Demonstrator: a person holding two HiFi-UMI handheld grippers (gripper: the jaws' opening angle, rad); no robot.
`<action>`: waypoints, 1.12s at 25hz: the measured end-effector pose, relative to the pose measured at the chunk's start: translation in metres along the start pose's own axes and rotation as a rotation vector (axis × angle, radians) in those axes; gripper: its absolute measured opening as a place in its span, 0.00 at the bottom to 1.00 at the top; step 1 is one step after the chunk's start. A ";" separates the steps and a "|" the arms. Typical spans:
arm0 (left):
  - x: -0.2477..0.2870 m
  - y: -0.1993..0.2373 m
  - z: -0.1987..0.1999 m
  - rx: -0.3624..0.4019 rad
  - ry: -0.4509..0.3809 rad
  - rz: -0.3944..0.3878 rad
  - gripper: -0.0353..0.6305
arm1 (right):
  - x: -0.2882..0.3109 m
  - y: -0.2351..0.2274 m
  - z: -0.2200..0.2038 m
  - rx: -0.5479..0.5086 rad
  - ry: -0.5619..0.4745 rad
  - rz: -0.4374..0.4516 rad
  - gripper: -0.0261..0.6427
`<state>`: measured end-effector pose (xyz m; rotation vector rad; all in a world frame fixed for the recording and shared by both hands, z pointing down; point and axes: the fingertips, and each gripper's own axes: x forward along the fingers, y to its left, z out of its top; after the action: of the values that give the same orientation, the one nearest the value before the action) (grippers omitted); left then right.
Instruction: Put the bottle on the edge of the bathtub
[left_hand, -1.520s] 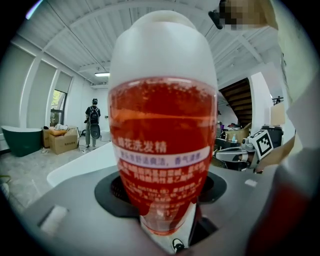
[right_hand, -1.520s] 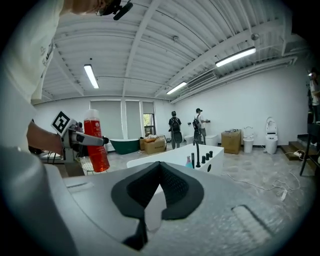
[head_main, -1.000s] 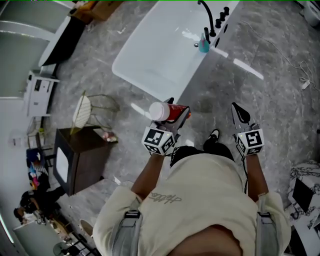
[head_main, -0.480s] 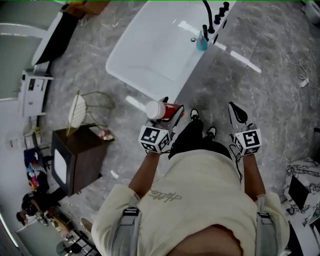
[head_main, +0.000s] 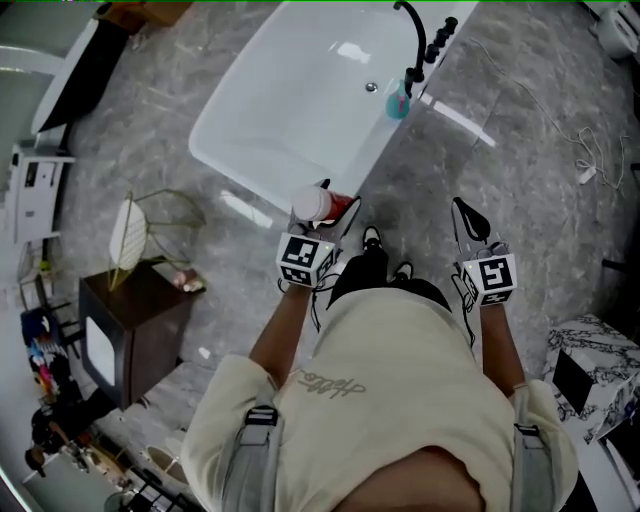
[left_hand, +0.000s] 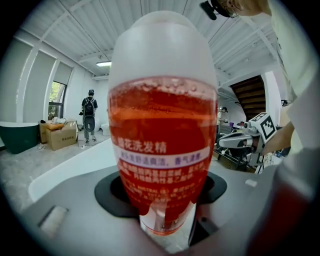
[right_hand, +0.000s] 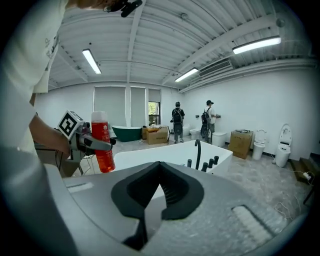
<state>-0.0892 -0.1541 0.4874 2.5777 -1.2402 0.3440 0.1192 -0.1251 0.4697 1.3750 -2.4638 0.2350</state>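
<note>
The left tool (head_main: 334, 214) is clamped on the bottle (head_main: 318, 205), its jaws set wide on either side of the red body. In the left gripper view the bottle fills the middle of the frame, with red liquid below a pale top. The right gripper view shows it at centre left, about upright and held in the air. The right tool (head_main: 467, 222) has its jaws together with nothing between them, at centre right of the head view.

A second ago the bottle sat lower in the head view, below the near corner of the bathtub (head_main: 270, 110). Now it lies against that corner, just above the middle of the frame, and it is not resting on the rim. Whether it is over the rim or just short of it I cannot tell. Both tools have moved up the frame a little, and the left one has also shifted leftward.

The bathtub has slid left and shows more of its length at top centre. The black faucet (head_main: 415, 35) and the teal thing (head_main: 398, 103) on the far rim have shifted with it. Two shoes (head_main: 371, 239) now show between the tools on the grey floor (head_main: 520, 170); a second ago only one did. The dark cabinet (head_main: 130, 320) and wire chair (head_main: 128, 232) have drifted further toward the left edge.
</note>
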 end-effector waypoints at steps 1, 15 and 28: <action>0.006 0.007 -0.003 0.001 0.009 -0.004 0.50 | 0.006 0.000 0.002 -0.006 0.006 -0.001 0.04; 0.098 0.070 -0.083 -0.026 0.122 0.050 0.50 | 0.040 -0.013 -0.038 0.093 0.137 -0.011 0.04; 0.197 0.108 -0.190 -0.012 0.221 0.137 0.50 | 0.036 -0.052 -0.107 0.137 0.323 0.031 0.04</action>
<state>-0.0737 -0.2993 0.7431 2.3735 -1.3338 0.6278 0.1661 -0.1505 0.5817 1.2391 -2.2345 0.5943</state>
